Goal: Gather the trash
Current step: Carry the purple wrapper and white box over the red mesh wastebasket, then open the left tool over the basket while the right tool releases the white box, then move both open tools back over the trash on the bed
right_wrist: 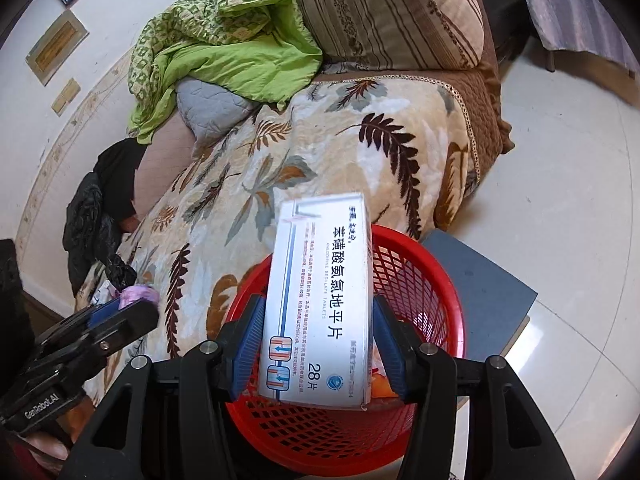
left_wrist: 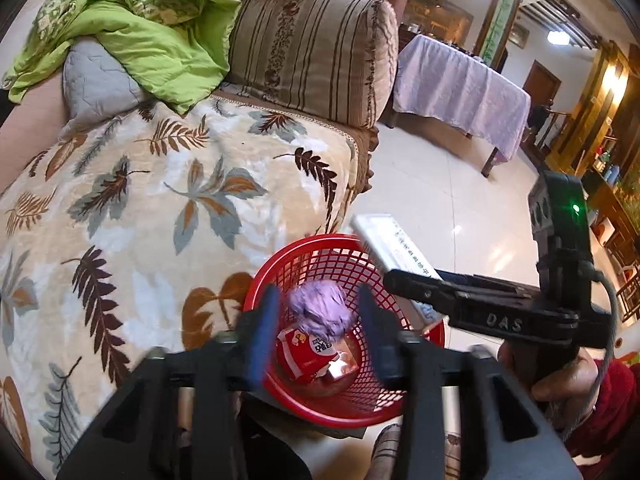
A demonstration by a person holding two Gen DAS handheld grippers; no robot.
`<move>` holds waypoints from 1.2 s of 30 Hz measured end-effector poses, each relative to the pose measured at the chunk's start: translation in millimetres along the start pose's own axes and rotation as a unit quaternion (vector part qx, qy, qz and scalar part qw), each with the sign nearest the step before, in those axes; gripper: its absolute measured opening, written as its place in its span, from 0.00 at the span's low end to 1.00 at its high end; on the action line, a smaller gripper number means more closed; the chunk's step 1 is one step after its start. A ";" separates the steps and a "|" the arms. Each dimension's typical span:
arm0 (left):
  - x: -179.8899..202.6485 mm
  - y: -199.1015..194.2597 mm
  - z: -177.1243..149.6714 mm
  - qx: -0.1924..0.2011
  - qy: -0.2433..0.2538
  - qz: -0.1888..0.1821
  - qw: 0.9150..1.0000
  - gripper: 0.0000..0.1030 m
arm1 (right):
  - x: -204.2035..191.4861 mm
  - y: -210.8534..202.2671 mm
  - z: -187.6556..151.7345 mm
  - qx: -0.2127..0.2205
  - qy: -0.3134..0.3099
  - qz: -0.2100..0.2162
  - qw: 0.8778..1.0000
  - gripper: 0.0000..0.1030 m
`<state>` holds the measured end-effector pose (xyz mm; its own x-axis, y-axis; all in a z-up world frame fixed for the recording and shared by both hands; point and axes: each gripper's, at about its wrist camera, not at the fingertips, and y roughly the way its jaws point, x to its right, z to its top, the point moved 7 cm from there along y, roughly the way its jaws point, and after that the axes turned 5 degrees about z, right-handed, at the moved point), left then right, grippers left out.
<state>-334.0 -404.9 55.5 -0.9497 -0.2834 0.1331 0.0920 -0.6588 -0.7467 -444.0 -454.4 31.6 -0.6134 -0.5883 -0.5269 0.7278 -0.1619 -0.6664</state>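
My left gripper [left_wrist: 318,330] and right gripper [right_wrist: 316,346] are black plastic frames with ribbed blue pads [right_wrist: 246,350] and silver screws. One body is embossed "DAS", the other printed "GenRobot.AI". A grey cable trails past my red sleeve [left_wrist: 608,412].

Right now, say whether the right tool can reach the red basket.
Probably yes: the right tool, shut on the white box, hangs just over the open red basket, nothing between.
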 end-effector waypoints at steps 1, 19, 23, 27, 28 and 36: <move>1.2 0.3 2.1 0.002 -0.003 0.000 1.000 0.56 | 2.4 -0.5 0.2 0.001 0.001 -0.002 1.000 0.59; -55.3 -58.0 -1.8 0.036 -0.065 0.096 0.993 0.60 | -47.1 -4.6 7.6 0.008 -0.066 0.068 0.996 0.61; -81.0 -77.5 -13.7 0.047 -0.086 0.116 0.988 0.62 | -85.7 0.7 -7.0 -0.005 -0.114 0.092 0.989 0.61; -111.5 -93.7 -28.4 0.051 -0.114 0.131 0.984 0.62 | -119.6 15.8 -27.3 -0.035 -0.138 0.123 0.982 0.61; -120.9 -98.2 -32.8 0.051 -0.122 0.137 0.982 0.62 | -128.7 20.7 -31.2 -0.040 -0.145 0.125 0.981 0.61; -202.9 -141.3 -72.5 0.070 -0.190 0.197 0.959 0.62 | -201.7 55.1 -43.9 -0.064 -0.192 0.150 0.968 0.64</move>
<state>-176.0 -203.8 86.8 -0.6579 -0.7457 0.1057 0.4860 -0.5276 -0.6968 -293.6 -309.8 78.0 -0.2039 -0.8491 -0.4874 0.7963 0.1458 -0.5871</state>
